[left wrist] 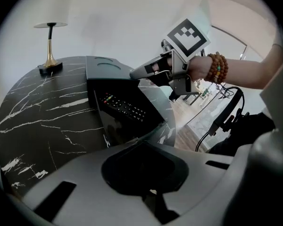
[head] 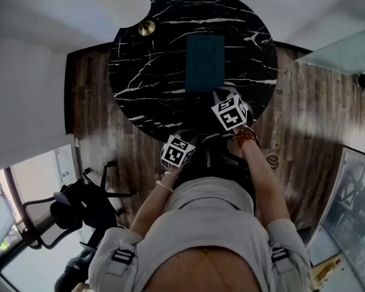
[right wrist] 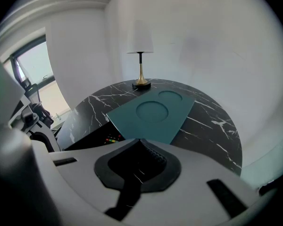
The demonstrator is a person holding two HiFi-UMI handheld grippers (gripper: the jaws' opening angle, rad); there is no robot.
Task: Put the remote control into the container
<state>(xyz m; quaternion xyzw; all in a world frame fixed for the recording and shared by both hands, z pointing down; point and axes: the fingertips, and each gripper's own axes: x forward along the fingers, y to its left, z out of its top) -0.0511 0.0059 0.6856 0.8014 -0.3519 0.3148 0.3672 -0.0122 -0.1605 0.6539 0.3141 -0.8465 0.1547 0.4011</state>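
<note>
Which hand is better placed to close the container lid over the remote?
Right. The right tool grips the raised lid at its near edge, above the remote. The left tool hangs back at the table edge, holding nothing.

table [head: 146, 72]: blk marble, wht veins | lid [head: 205, 62]: teal | remote [left wrist: 124, 107]: blk, clrd btns | lamp [head: 146, 28]: gold

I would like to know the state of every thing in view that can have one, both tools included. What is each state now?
container: partly open.
container lid: raised at its near edge, held up by the right tool.
remote control: lying inside the container, under the raised lid.
right tool: shut on the lid's edge.
left tool: shut, holding nothing.
lamp: upright, appears unlit.
</note>
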